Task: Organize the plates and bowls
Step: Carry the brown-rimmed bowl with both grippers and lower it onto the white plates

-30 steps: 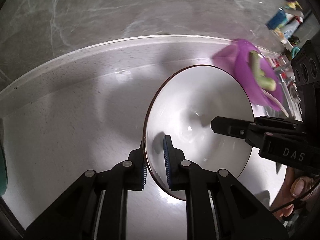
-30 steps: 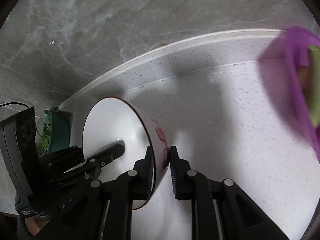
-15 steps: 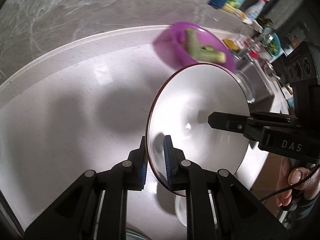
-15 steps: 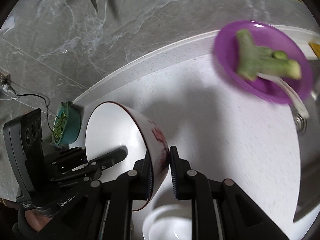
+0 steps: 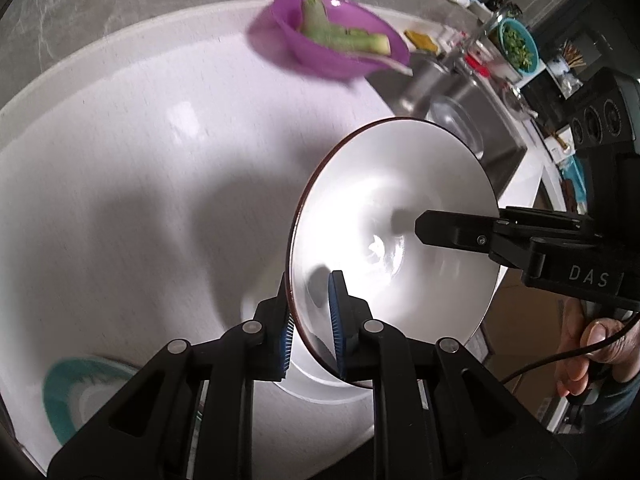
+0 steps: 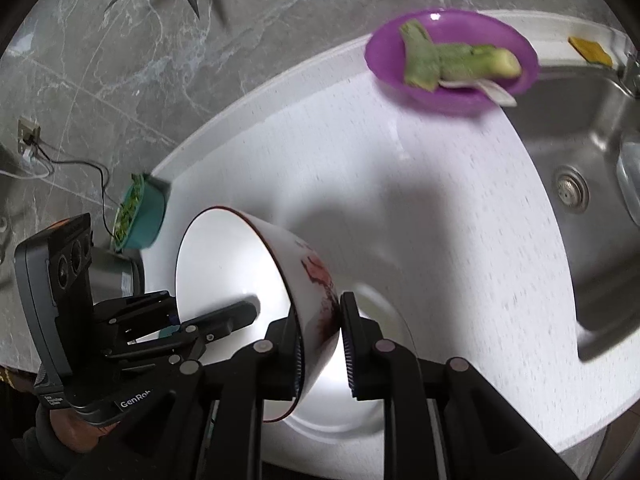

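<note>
Two grippers clamp one white bowl by opposite sides of its rim. The left gripper has one blue-ribbed pad inside the bowl and the other outside, both pressed on the wall; the right gripper grasps the far side in the same way, its outer pad against the red flower print on the bowl's outside. The bowl is tilted and lifted clear of the white bench, near the bench's front edge. Directly under it, partly hidden, sits another white dish (bowl or plate, I cannot tell). A hand shows below the right gripper in the left wrist view.

Farther out, a teal-rimmed plate lies blurred by the front left of the bench. A purple bowl with pale green vegetable pieces and a white spoon stands near the back edge, just beside the steel sink set into the bench's right end. A teal bowl of chopped greens sits at the back left corner.
</note>
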`<state>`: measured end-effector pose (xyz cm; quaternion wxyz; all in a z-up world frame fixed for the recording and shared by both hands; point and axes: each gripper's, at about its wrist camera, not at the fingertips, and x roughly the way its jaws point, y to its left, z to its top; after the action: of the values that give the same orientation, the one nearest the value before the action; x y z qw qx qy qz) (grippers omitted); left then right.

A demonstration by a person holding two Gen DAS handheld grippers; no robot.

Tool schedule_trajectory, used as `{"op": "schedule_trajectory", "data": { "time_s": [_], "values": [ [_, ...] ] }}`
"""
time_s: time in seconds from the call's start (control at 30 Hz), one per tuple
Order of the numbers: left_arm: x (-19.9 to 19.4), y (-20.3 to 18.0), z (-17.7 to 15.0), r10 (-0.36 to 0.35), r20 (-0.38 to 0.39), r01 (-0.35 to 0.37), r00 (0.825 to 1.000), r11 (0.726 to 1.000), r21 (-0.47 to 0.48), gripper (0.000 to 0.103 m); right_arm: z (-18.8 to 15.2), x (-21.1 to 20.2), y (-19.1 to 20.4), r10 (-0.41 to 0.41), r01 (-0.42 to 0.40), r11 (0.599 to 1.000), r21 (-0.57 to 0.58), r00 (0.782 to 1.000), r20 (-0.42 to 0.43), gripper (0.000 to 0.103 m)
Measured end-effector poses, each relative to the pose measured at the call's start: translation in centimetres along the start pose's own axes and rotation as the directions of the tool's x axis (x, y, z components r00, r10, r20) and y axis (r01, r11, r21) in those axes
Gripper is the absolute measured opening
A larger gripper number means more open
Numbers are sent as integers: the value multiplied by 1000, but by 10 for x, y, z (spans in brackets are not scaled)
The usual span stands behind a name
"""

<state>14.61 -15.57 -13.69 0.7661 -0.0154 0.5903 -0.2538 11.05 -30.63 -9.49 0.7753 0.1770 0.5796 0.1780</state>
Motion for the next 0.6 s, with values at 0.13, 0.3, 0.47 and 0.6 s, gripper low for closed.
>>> {"op": "schedule_trajectory", "data": {
  "time_s": [0.13,0.3,0.47,0.6],
  "values": [
    [14,-8,-24,9,-29,-9,1000,1000,-7,14,-20,4,-7,-6,6,1000,3,999,-31,20],
    [27,-14,-46,37,-39,-37,999,999,-11,16,-32,13,-9,-24,24,1000,-13,998,-61,20],
    [36,-13,-54,79,-35,-79,996,997,-1,16,-39,20,-10,-24,23,1000,-18,996,-85,20],
    [42,-13,-57,100,-25,-100,995,995,4,16,-43,25,-10,-35,32,999,-26,995,-96,18]
  ]
}}
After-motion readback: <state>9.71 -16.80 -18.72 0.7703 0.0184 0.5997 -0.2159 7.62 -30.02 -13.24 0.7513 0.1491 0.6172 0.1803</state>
